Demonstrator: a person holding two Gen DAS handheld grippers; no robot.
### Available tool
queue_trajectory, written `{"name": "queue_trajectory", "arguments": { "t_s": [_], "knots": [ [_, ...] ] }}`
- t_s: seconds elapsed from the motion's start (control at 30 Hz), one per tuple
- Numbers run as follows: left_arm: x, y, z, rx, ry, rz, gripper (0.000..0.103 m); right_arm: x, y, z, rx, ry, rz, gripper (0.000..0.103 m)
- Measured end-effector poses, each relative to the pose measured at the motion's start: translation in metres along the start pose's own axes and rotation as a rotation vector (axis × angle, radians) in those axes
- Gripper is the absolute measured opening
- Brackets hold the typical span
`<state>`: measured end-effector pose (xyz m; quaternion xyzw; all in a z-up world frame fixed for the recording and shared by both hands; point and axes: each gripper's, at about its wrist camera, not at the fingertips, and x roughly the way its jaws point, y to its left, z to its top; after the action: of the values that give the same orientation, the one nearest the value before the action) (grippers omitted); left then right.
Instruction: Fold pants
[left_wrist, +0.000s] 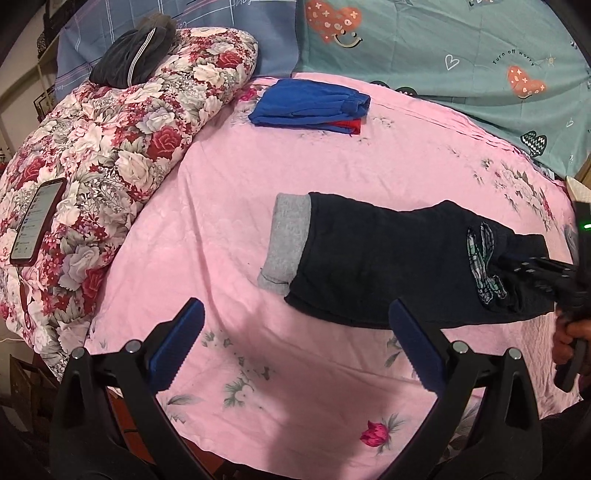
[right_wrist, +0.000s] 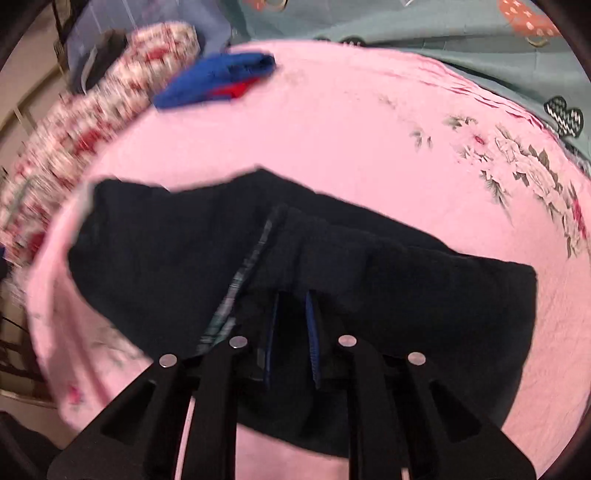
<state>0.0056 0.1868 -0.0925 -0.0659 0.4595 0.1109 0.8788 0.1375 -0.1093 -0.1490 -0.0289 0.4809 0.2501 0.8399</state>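
Dark pants (left_wrist: 388, 254) lie across the pink bedsheet (left_wrist: 229, 221), grey turned-up cuffs (left_wrist: 288, 240) to the left and a plaid patch (left_wrist: 484, 266) near the right end. My left gripper (left_wrist: 295, 302) hangs open over the sheet just in front of the pants, with nothing between its blue pads (left_wrist: 177, 343). My right gripper (left_wrist: 517, 264) reaches in from the right onto the waist end. In the blurred right wrist view its jaws stand narrow, and the right gripper (right_wrist: 291, 295) pinches a raised fold of the pants (right_wrist: 166, 251).
A folded blue and red garment (left_wrist: 310, 107) lies at the back of the bed. A floral quilt (left_wrist: 110, 147) is heaped on the left, with a phone (left_wrist: 37, 221) and a dark garment (left_wrist: 133, 55) on it. Teal bedding (left_wrist: 461, 55) bounds the far right. A hand (left_wrist: 569, 332) grips the right tool.
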Motion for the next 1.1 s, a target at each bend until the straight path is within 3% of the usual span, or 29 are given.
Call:
{"name": "queue_trajectory", "arguments": {
  "t_s": [0.07, 0.17, 0.23, 0.27, 0.33, 0.47, 0.53, 0.6, 0.63, 0.67, 0.73, 0.8, 0.87, 0.93, 1.0, 1.03, 1.1],
  "knots": [
    [0.000, -0.009, 0.004, 0.024, -0.012, -0.004, 0.101, -0.015, -0.010, -0.012, 0.022, -0.029, -0.032, 0.031],
    [0.001, -0.035, 0.013, 0.077, -0.031, -0.051, 0.101, 0.012, -0.027, -0.046, 0.023, 0.098, -0.060, 0.039],
    [0.004, -0.066, 0.022, 0.133, -0.044, -0.108, 0.101, 0.005, -0.026, -0.053, -0.015, 0.064, -0.041, 0.038],
    [0.004, -0.079, 0.026, 0.159, -0.052, -0.128, 0.101, -0.003, -0.030, -0.050, 0.017, 0.062, 0.001, 0.039],
    [0.002, -0.115, 0.037, 0.211, -0.085, -0.198, 0.101, -0.030, -0.049, -0.044, 0.137, -0.030, 0.110, 0.039],
    [0.008, -0.180, 0.048, 0.284, -0.104, -0.384, 0.100, -0.054, -0.092, -0.026, 0.256, -0.133, 0.102, 0.039],
    [0.021, -0.210, 0.044, 0.323, -0.074, -0.444, 0.096, -0.049, -0.116, -0.019, 0.305, -0.148, 0.106, 0.039],
    [0.045, -0.235, 0.035, 0.370, -0.003, -0.475, 0.091, -0.025, -0.135, -0.021, 0.348, -0.074, 0.107, 0.037],
    [0.058, -0.242, 0.027, 0.385, 0.036, -0.465, 0.086, -0.006, -0.146, -0.026, 0.373, -0.019, 0.081, 0.034],
    [0.075, -0.247, 0.019, 0.394, 0.091, -0.439, 0.083, 0.003, -0.154, -0.029, 0.380, -0.023, 0.080, 0.023],
    [0.114, -0.246, -0.002, 0.391, 0.219, -0.373, 0.082, 0.006, -0.166, -0.037, 0.420, -0.044, 0.124, 0.014],
    [0.115, -0.240, -0.015, 0.422, 0.186, -0.352, 0.084, 0.004, -0.172, -0.039, 0.474, -0.027, 0.146, 0.010],
    [0.099, -0.232, -0.008, 0.392, 0.204, -0.366, 0.081, -0.010, -0.161, -0.037, 0.460, -0.022, 0.098, 0.015],
    [0.066, -0.209, 0.006, 0.341, 0.105, -0.394, 0.084, -0.036, -0.135, -0.026, 0.402, -0.077, 0.052, 0.021],
    [0.037, -0.167, 0.022, 0.273, 0.005, -0.370, 0.095, -0.052, -0.104, -0.013, 0.328, -0.123, 0.068, 0.026],
    [0.029, -0.145, 0.027, 0.239, -0.019, -0.343, 0.096, -0.058, -0.086, -0.008, 0.288, -0.138, 0.068, 0.037],
    [0.025, -0.090, 0.034, 0.163, -0.030, -0.281, 0.096, -0.065, -0.037, 0.005, 0.174, -0.170, 0.085, 0.041]
  ]
}}
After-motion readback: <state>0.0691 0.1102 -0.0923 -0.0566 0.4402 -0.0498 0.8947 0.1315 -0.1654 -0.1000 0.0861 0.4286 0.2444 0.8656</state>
